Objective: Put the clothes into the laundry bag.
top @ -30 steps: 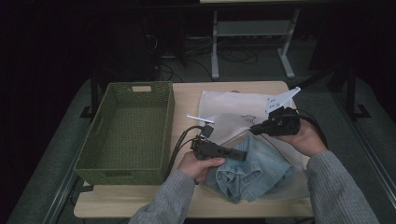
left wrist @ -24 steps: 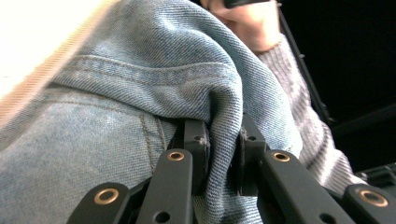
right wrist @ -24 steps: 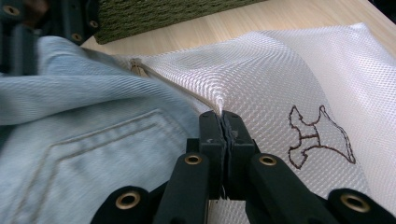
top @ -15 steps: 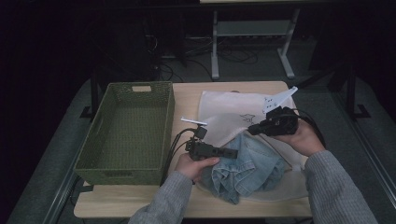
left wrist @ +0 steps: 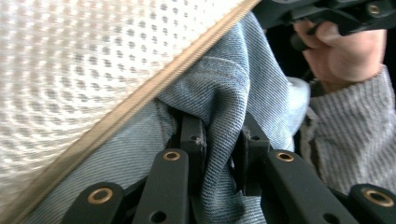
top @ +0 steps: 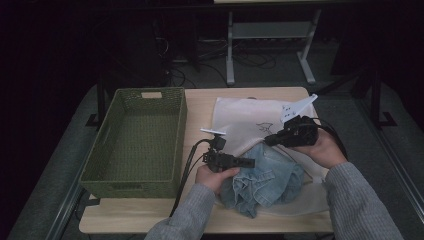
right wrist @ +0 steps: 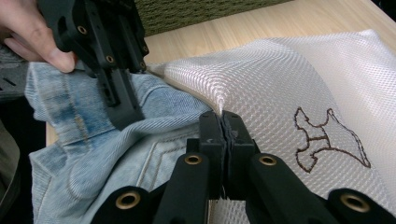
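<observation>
**Denim Going Into the Mesh Bag**

The right gripper [right wrist: 223, 122] was clamped tight on the rim of the white mesh laundry bag [top: 250, 115], lifting the top layer of mesh, apparently to keep the mouth open as a pocket. Seen from above, that gripper sat at about three o'clock of the table [top: 200, 102].

The left gripper [left wrist: 222, 151] had a fold of the blue denim garment [top: 262, 182] between its jaws. They had just been easing apart a little, yet the cloth was bunched snugly between the pads, so I took it as gripped. It seemed angled to push the denim under the raised edge, whose beige hem ran directly over the cloth.

The garment lay crumpled at about five o'clock on the table, part of it tucked beneath the bag's opening and the rest spilling toward the person.

The green woven basket [top: 135, 140] stood apart at nine o'clock, out of the working area.
</observation>
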`<action>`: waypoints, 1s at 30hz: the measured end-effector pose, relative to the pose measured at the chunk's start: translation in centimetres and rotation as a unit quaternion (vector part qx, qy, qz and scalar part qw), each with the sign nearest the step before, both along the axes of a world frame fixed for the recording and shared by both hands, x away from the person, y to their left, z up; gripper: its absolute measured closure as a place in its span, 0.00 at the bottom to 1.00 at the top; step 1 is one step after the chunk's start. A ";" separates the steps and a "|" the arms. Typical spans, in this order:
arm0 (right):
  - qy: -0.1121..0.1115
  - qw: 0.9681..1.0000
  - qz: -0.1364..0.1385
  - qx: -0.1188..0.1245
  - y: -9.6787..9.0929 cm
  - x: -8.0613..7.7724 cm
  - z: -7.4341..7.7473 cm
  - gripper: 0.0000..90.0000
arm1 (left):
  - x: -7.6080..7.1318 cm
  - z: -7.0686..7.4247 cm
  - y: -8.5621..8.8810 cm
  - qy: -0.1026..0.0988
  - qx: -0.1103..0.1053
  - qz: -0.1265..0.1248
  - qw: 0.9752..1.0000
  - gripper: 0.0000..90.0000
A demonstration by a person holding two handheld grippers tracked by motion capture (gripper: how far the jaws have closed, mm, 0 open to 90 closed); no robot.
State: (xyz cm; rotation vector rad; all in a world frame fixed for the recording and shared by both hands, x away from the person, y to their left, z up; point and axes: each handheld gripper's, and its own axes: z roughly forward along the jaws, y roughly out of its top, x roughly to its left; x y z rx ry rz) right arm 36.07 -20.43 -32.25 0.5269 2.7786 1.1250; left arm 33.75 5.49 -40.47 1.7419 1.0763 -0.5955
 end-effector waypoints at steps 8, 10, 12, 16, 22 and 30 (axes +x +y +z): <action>0.006 1.000 0.006 0.007 0.2 -0.1 -0.4 0.97 | -0.1 -1.3 -0.6 0.001 0.016 0.044 0.999 0.84; 0.006 1.000 0.006 0.002 0.2 -0.2 -0.4 0.97 | -0.1 -1.3 -0.5 0.001 0.016 0.039 0.999 0.83; 0.008 1.000 0.005 -0.003 0.1 -0.2 -0.5 0.97 | -0.3 -0.9 -0.3 -0.006 0.018 0.035 0.999 0.79; 0.011 1.000 0.003 -0.003 0.0 -0.1 -0.8 0.97 | -0.7 -0.2 0.4 -0.010 0.029 0.023 0.999 0.66; 0.012 1.000 -0.001 -0.005 -0.2 0.1 -1.1 0.97 | -1.6 1.1 2.0 -0.029 0.040 0.005 0.999 0.43; 0.011 1.000 -0.001 -0.004 0.1 0.1 -1.3 0.97 | -1.8 -0.1 1.9 -0.019 0.055 -0.021 0.998 0.53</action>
